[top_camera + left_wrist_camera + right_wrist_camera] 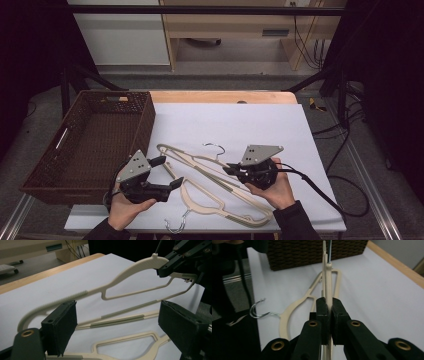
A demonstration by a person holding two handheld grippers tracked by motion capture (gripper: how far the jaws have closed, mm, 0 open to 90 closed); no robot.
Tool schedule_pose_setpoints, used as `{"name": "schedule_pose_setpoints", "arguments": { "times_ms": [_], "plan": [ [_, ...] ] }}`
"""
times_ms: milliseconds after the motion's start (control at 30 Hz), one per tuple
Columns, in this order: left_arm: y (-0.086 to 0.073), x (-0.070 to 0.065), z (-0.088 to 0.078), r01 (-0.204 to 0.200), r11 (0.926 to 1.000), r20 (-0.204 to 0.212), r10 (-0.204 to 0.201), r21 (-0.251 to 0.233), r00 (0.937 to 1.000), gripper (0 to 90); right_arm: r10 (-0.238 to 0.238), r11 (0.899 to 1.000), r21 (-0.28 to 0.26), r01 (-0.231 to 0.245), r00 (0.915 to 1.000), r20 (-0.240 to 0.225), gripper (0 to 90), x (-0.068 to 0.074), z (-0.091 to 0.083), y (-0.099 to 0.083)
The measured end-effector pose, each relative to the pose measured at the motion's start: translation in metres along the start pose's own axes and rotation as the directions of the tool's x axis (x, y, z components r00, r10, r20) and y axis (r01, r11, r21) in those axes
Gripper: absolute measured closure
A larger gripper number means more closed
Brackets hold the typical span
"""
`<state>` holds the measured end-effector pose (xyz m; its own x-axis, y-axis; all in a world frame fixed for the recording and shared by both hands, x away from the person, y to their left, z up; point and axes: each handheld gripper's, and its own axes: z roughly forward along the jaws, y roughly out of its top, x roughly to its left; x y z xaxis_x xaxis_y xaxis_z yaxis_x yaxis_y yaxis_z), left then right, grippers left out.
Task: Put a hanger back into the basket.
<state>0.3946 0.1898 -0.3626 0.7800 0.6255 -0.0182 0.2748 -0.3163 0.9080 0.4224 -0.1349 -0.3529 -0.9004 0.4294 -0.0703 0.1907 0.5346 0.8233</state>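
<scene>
A: Where is the raised cream plastic clothes hanger with the metal hook point(200, 162)?

B: Lifted off the white surface point(260, 125), near its front middle. The right claw point(231, 170) is clamped on its neck; the right gripper view has the black pads point(322, 312) pressed flat on the thin cream plastic just under the hook stem.

A: And the left claw point(170, 172)?

B: Its jaws stand apart, gripping nothing. In the left gripper view the hanger's ribbed shoulder point(75, 296) runs behind the two pads, clear of both.

A: So how far along is the work?

B: I judge it as early. One hanger is up in a one-sided grip; the second cream plastic hanger point(215, 202) lies flat on the surface below it, its metal hook point(177, 225) pointing toward the person. The dark brown woven basket point(60, 170) at the left looks empty as far as I can see, so if the hangers are meant to go in there, both are left to move.

A: What does one view add that another lacks?

B: The high view gives the layout: basket, both hangers, both hands. It cannot show pad contact. The right gripper view settles the grip, and the left gripper view shows the hanger tilted upward, rising toward the right claw point(163, 268) with the second hanger under it.
</scene>
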Motion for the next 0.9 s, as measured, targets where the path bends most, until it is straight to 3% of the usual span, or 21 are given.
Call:
{"name": "schedule_pose_setpoints", "arguments": {
  "times_ms": [100,133,167,200,233,300,400,433,500,533,667,733,900],
  "plan": [
    [0.0,-0.002,0.001,-0.019,0.9997,0.02,0.019,0.013,0.9996,14.0,-0.014,1.0,0.008,0.015,0.9979,-0.064,86.4,0.004,0.003,-0.001],
    [0.0,-0.003,0.002,-0.03,0.9993,0.032,0.029,0.023,0.9991,14.0,-0.014,1.0,0.008,0.015,0.9979,-0.064,86.4,0.004,0.003,-0.001],
    [0.001,-0.005,0.004,-0.053,0.9974,0.054,0.051,0.048,0.9973,14.4,-0.021,1.0,0.016,0.023,0.9932,-0.114,86.4,0.006,0.005,-0.002],
    [0.001,-0.005,0.004,-0.053,0.9974,0.054,0.051,0.048,0.9973,14.7,-0.025,0.999,0.016,0.027,0.9917,-0.126,86.4,0.006,0.006,-0.003],
    [0.001,-0.008,0.008,-0.074,0.9941,0.075,0.068,0.079,0.9948,15.5,-0.026,0.999,0.024,0.03,0.9888,-0.147,86.4,0.008,0.007,-0.003],
    [0.001,-0.01,0.01,-0.083,0.9923,0.088,0.075,0.092,0.9933,17.0,-0.032,0.999,0.022,0.036,0.9868,-0.159,86.4,0.009,0.008,-0.003],
    [0.0,-0.016,0.017,-0.127,0.9829,0.117,0.112,0.133,0.9868,21.9,-0.045,0.998,0.033,0.053,0.975,-0.218,86.4,0.012,0.012,-0.005],
    [0.0,-0.018,0.019,-0.136,0.9807,0.124,0.118,0.141,0.9852,21.9,-0.045,0.998,0.033,0.053,0.975,-0.218,86.4,0.012,0.012,-0.005],
    [0.001,-0.019,0.022,-0.151,0.9763,0.14,0.129,0.156,0.9818,30.0,-0.047,0.998,0.038,0.057,0.9702,-0.238,86.4,0.014,0.015,-0.006],
    [0.0,-0.022,0.026,-0.165,0.9693,0.166,0.135,0.182,0.9768,33.8,-0.044,0.998,0.041,0.055,0.9689,-0.243,86.4,0.015,0.016,-0.006],
    [-0.001,-0.025,0.033,-0.185,0.9601,0.18,0.148,0.209,0.9724,45.4,-0.05,0.996,0.053,0.066,0.9635,-0.263,86.4,0.016,0.019,-0.008],
    [-0.001,-0.025,0.034,-0.187,0.9596,0.182,0.15,0.21,0.9718,51.7,-0.05,0.996,0.055,0.067,0.9601,-0.275,86.4,0.017,0.02,-0.008],
    [-0.002,-0.026,0.04,-0.214,0.9503,0.197,0.17,0.226,0.9654,63.1,-0.064,0.995,0.051,0.083,0.9513,-0.301,86.4,0.019,0.022,-0.009]
  ]
}}
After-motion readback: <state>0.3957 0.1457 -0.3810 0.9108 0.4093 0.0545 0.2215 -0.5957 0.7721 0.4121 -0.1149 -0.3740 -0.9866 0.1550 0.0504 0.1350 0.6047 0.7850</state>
